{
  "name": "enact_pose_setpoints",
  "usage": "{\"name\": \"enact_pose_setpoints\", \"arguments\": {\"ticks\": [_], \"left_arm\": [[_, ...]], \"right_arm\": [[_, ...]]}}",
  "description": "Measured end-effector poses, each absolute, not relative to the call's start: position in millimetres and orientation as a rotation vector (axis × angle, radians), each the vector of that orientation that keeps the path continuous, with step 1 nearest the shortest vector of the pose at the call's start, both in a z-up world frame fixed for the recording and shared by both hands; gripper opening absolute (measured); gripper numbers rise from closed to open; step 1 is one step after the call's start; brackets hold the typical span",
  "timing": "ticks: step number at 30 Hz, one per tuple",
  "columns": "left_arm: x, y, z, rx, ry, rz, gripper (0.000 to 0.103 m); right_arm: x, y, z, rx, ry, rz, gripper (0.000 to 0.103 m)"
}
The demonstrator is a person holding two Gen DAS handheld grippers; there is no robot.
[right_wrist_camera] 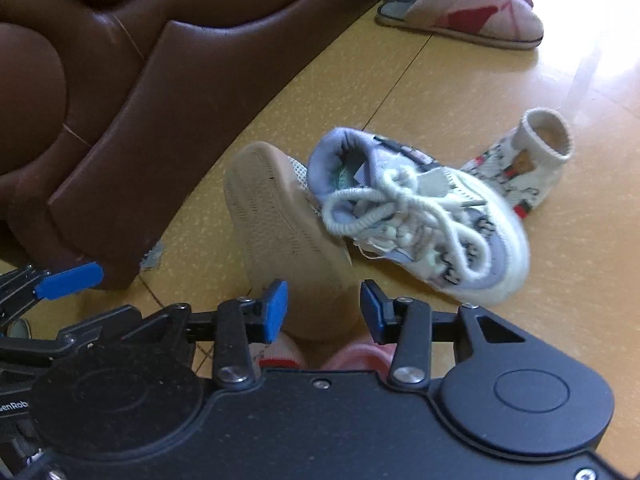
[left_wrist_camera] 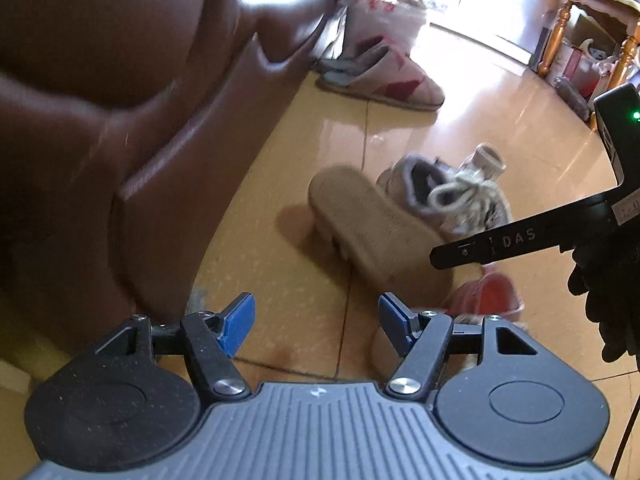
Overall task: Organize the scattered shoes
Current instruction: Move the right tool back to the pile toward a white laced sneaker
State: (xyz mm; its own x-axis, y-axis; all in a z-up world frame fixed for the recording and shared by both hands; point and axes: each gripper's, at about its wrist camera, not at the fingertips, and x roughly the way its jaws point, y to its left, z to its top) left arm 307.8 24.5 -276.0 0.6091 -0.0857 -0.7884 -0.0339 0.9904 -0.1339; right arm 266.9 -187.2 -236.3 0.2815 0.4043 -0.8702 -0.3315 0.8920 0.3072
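Shoes lie scattered on the tiled floor (right_wrist_camera: 440,92) beside your brown sofa (right_wrist_camera: 132,92): a laced sneaker (right_wrist_camera: 424,216) leans against its overturned mate (right_wrist_camera: 280,232), sole up. A patterned bootie (right_wrist_camera: 516,160) sits just behind them, slippers (right_wrist_camera: 460,12) farther off. Your left gripper (left_wrist_camera: 316,322) hangs over bare floor, jaws apart and empty. Your right gripper (right_wrist_camera: 324,310) has its jaws apart too, the overturned shoe's end between them, untouched.

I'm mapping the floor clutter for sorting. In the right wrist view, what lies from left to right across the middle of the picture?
Brown sofa → overturned shoe, sole showing → laced sneaker → patterned bootie.
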Motion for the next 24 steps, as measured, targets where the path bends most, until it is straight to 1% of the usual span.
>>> {"name": "enact_pose_setpoints", "arguments": {"ticks": [3, 6, 9, 10, 12, 13, 16, 19, 21, 24], "left_arm": [[304.1, 32.3, -286.2, -0.180, 0.941, -0.004, 0.068], [301.4, 38.0, -288.9, -0.207, 0.949, 0.010, 0.068], [298.1, 41.0, -286.3, -0.207, 0.948, 0.009, 0.068], [296.8, 42.6, -284.5, -0.210, 0.944, 0.014, 0.068], [296.2, 44.5, -282.2, -0.218, 0.941, 0.024, 0.068], [296.8, 45.0, -281.7, -0.221, 0.939, 0.029, 0.068], [294.8, 50.5, -277.5, -0.240, 0.927, 0.052, 0.068], [287.6, 55.9, -270.9, -0.235, 0.910, 0.077, 0.068], [281.9, 60.2, -267.5, -0.233, 0.901, 0.097, 0.068], [276.8, 66.7, -264.3, -0.246, 0.885, 0.140, 0.068]], "right_arm": [[265.7, -179.5, -247.4, -0.007, 1.183, 0.467, 0.061], [263.9, -175.3, -253.7, 0.006, 1.172, 0.490, 0.064], [260.9, -169.3, -256.4, 0.044, 1.154, 0.550, 0.064], [260.1, -167.0, -255.8, 0.035, 1.151, 0.558, 0.047], [256.5, -156.6, -248.2, -0.015, 1.137, 0.586, 0.030], [255.2, -153.0, -244.4, -0.026, 1.127, 0.597, 0.024], [248.1, -132.1, -227.3, -0.070, 1.082, 0.669, 0.019], [240.7, -114.1, -218.7, -0.057, 1.069, 0.742, 0.019], [240.6, -106.9, -214.6, 0.041, 1.100, 0.826, 0.019], [239.2, -96.5, -212.9, 0.082, 1.185, 0.911, 0.019]]}}
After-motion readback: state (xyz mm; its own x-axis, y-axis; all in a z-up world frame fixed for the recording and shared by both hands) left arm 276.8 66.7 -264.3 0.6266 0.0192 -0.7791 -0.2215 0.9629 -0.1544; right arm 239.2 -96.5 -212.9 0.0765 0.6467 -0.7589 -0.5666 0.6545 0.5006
